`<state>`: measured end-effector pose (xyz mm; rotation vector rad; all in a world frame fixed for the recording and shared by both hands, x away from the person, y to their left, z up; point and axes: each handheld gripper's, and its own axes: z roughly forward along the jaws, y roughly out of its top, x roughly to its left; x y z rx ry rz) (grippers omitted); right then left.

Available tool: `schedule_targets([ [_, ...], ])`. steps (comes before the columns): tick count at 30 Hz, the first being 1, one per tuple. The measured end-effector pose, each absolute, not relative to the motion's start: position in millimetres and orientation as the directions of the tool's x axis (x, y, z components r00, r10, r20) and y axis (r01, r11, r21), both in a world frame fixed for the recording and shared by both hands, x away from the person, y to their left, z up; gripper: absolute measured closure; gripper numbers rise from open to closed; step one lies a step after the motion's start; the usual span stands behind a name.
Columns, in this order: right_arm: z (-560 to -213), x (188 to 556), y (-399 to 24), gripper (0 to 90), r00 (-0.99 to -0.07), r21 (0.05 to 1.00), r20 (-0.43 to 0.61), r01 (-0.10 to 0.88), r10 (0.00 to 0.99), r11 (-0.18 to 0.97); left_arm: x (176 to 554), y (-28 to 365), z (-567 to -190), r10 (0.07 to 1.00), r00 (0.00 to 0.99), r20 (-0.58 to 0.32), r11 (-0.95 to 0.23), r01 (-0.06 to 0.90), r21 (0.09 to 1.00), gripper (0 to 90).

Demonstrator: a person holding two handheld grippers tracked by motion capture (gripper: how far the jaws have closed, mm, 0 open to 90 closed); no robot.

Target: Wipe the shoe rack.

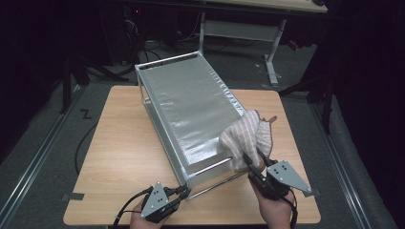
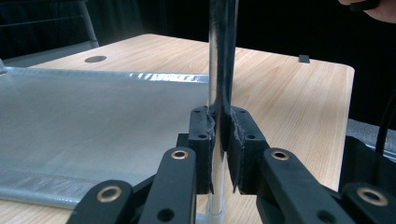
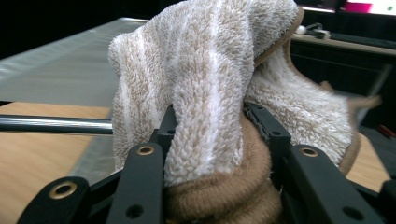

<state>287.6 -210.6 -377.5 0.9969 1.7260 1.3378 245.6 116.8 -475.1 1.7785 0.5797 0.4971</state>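
Metal tubing forms the rack [image 1: 188, 107] that stands askew on the table [image 1: 114, 157], its silvery shelf sheet tilted toward the near edge. At the left, the near corner post [image 2: 220, 70] is clamped between the shut jaws of the left gripper [image 1: 184, 191], and in the left gripper view the pads are seen pressed against both sides of the tube. The frame is thus steadied for the wiping. To the right, a striped towel [image 1: 248, 136] is bunched and held fast in the right gripper [image 1: 250, 164], whose jaws are part closed around the thick cloth; it rests on the shelf's near right corner, over the front rail [image 3: 56, 124]. For a good wipe, the post should be kept firmly pinned so the light frame is not dragged. The towel is best pressed flat on the sheet and drawn along its length in even strokes, with the jaws kept clear of the rail.
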Motion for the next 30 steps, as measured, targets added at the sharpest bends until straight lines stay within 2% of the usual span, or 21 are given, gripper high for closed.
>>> schedule_targets([
  [8, -379.0, 295.6, -235.6, 62.0, -0.367, 0.977, -0.068, 0.165, 0.928, 0.137, 245.9, 117.1, -475.3, 0.61, 0.791, 0.04, -0.234, 0.132, 0.963, 80.3],
  [13, -379.3, 296.2, -237.9, 61.7, -0.362, 0.977, -0.062, 0.17, 0.93, 0.131, 246.2, 117.4, -475.4, 0.608, 0.793, 0.039, -0.233, 0.132, 0.963, 80.4],
  [30, -380.1, 278.6, -199.3, 60.8, -0.487, 0.974, -0.116, 0.114, 0.866, 0.195, 246.8, 118.3, -475.6, 0.605, 0.795, 0.039, -0.233, 0.13, 0.964, 80.3],
])
